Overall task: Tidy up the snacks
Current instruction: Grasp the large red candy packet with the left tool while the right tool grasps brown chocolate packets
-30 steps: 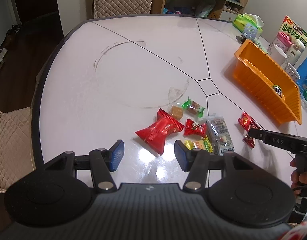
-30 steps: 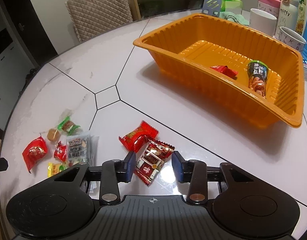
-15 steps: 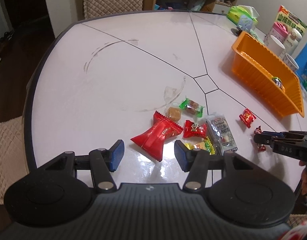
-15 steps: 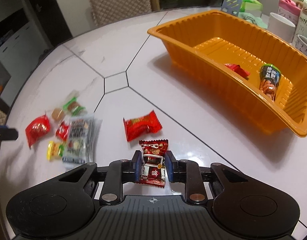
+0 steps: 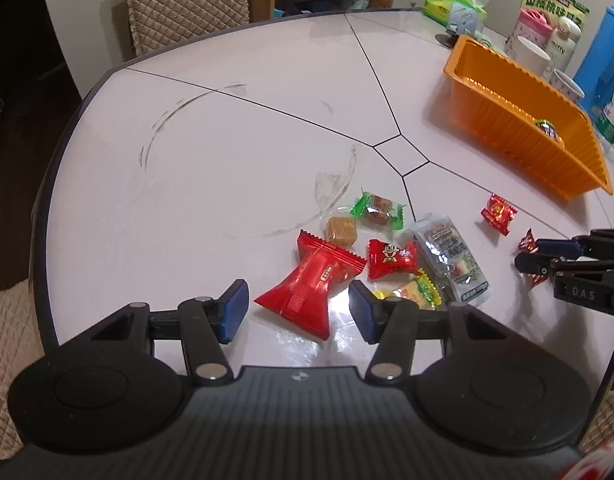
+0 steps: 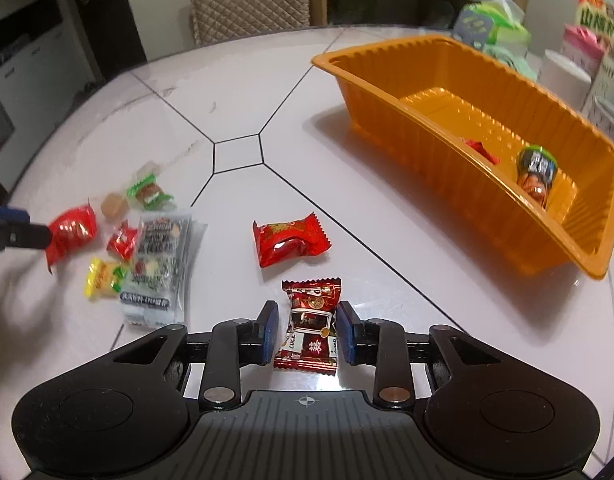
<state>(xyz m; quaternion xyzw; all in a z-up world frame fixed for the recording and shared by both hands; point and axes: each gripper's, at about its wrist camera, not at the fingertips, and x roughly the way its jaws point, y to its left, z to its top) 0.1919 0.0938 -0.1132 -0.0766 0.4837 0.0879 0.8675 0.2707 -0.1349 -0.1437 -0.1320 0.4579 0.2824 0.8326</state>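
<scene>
A: What writing can be read?

B: "DAS" is seen on the body of the right gripper (image 5: 545, 258) in the left wrist view. "LUCK" is printed on the dark red candy (image 6: 310, 326), and "miffy" on a white bottle (image 5: 563, 42) behind the orange tray (image 5: 519, 120). Large Chinese characters are shown on a green and yellow box (image 5: 555, 0) beyond the tray, but they cannot be read with certainty. A cartoon face is printed on a small red candy (image 5: 391, 258).

A: How are the grippers set?

B: The right gripper's jaws have just been closing and are now pressed against both sides of the dark red candy, which lies on the tabletop (image 5: 227, 152) in front of the tray. The left gripper (image 5: 299, 310) is held spread, with the lower end of a large red packet (image 5: 311, 282) lying between its fingers (image 5: 233, 308); no contact with the pads is seen.

A: What differs from a second ago?

B: The right gripper was spread around the dark red candy then; a pinch is now made. The left gripper has been brought lower over the red packet, its spread unchanged.

A: Where are the other snacks?

B: A red wrapped sweet (image 6: 289, 240) lies between the dark red candy and the tray. Two snacks are seen inside the tray: a green-capped one (image 6: 535, 174) and a red one (image 6: 481, 150). The rest are clustered well left of the tray, round a clear grey packet (image 6: 161, 256).
</scene>
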